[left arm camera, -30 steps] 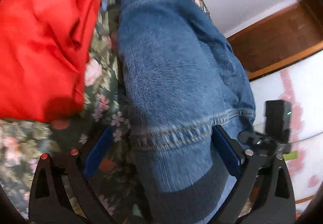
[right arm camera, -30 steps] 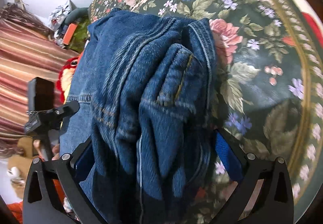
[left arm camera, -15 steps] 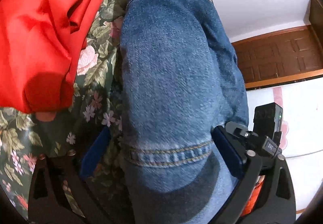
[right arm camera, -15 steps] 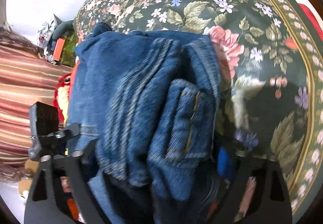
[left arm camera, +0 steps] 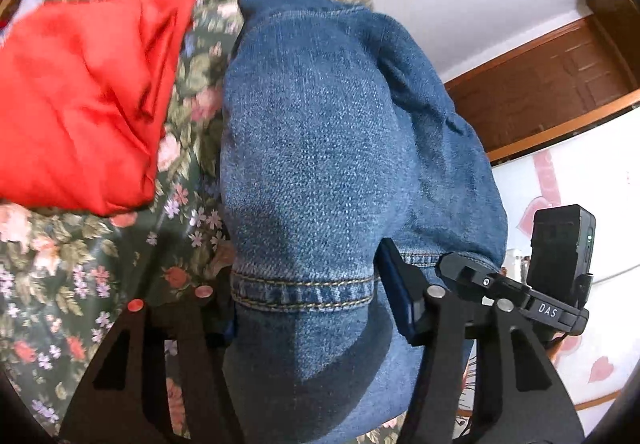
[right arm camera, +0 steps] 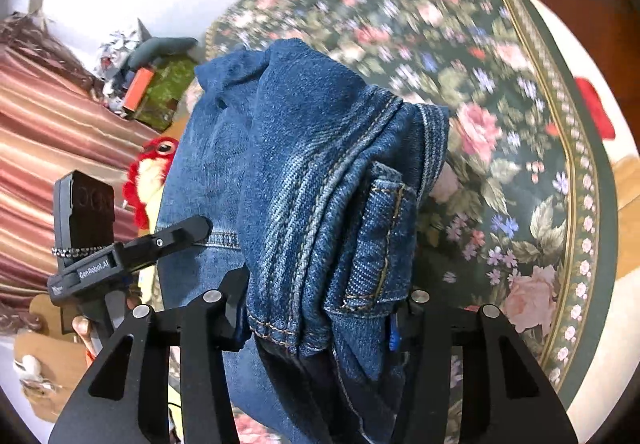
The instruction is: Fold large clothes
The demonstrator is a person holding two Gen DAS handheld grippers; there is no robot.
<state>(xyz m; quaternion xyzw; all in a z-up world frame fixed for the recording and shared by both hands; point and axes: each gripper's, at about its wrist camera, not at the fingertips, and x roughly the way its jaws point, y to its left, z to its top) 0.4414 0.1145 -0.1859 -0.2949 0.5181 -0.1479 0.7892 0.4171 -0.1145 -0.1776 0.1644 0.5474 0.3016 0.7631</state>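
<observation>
One pair of blue jeans [left arm camera: 340,164] is held up between my two grippers, bunched and draped above a dark floral bedspread [left arm camera: 80,264]. Its long axis runs away from me, from the near edge clamped at my fingers toward the far end of the bed. My left gripper [left arm camera: 308,296] pinches a stitched hem of the denim, the cloth filling the gap between both fingers. My right gripper [right arm camera: 324,308] pinches a thicker wad, with several seams and a folded layer stacked together.

From the left wrist view, the denim shows as one smooth rounded face, with a red cloth [left arm camera: 84,104] lying on the bedspread to the left, just beside the jeans. Far right are a white wall and a brown wooden door [left arm camera: 560,84]. The right gripper's black camera block stands near right.

From the right wrist view, the jeans [right arm camera: 300,184] show their bunched seams and a pocket-like fold. The bedspread's patterned border [right arm camera: 576,204] curves on the right. To the left hang striped curtains [right arm camera: 52,116], with a red and yellow stuffed toy [right arm camera: 152,172] near them, partly hidden by denim.
</observation>
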